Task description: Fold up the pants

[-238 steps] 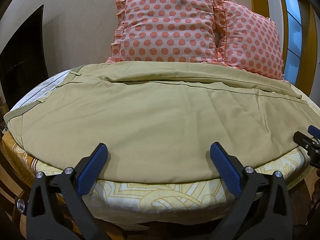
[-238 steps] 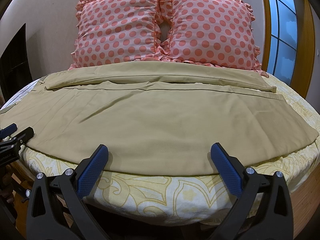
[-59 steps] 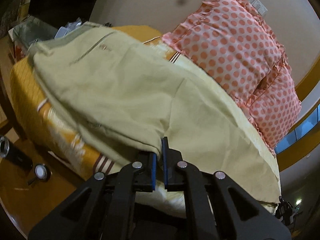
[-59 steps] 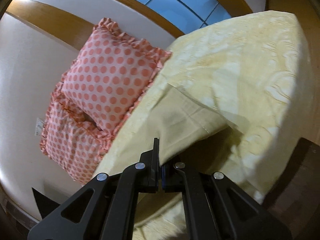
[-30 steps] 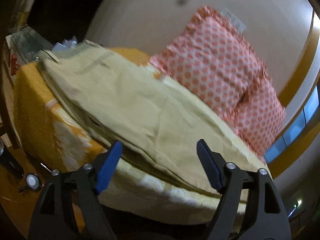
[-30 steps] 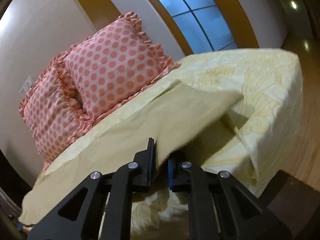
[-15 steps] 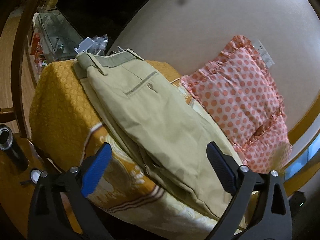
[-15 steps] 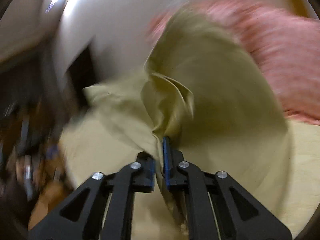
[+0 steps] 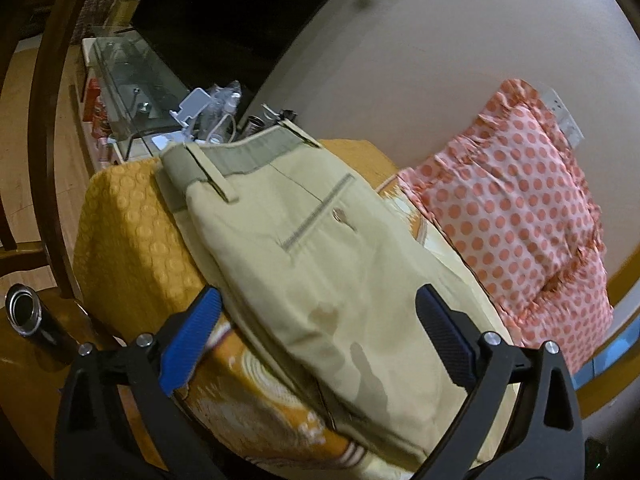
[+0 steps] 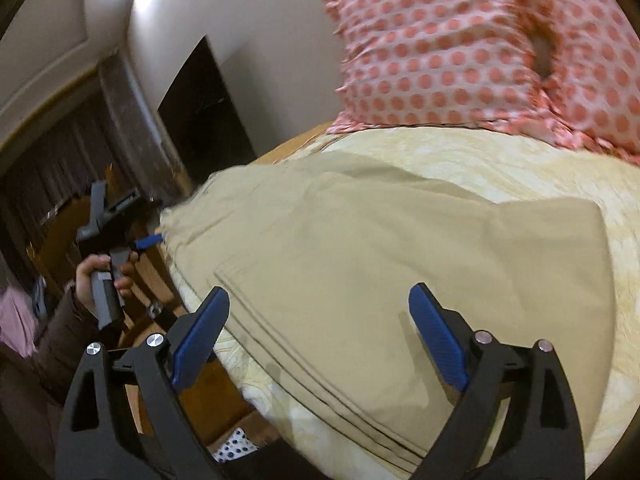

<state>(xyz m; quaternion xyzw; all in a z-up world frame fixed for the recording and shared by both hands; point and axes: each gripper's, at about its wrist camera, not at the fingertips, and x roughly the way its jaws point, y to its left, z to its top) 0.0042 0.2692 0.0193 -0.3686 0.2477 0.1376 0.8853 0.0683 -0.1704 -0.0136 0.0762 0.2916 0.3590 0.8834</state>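
The left gripper (image 9: 318, 332) has its blue-padded jaws spread wide, gripping nothing. The right gripper (image 10: 318, 326) is likewise spread wide and empty. In the right wrist view the person's left hand (image 10: 98, 276) wraps its gripper's grey handle, apparently in a dark sleeve

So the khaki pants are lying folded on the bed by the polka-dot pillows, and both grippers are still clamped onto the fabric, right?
Not quite. The pants do lie folded on the bed by the pillows, but neither gripper grips them: the left gripper and right gripper both have their fingers spread wide, as each wrist view shows.
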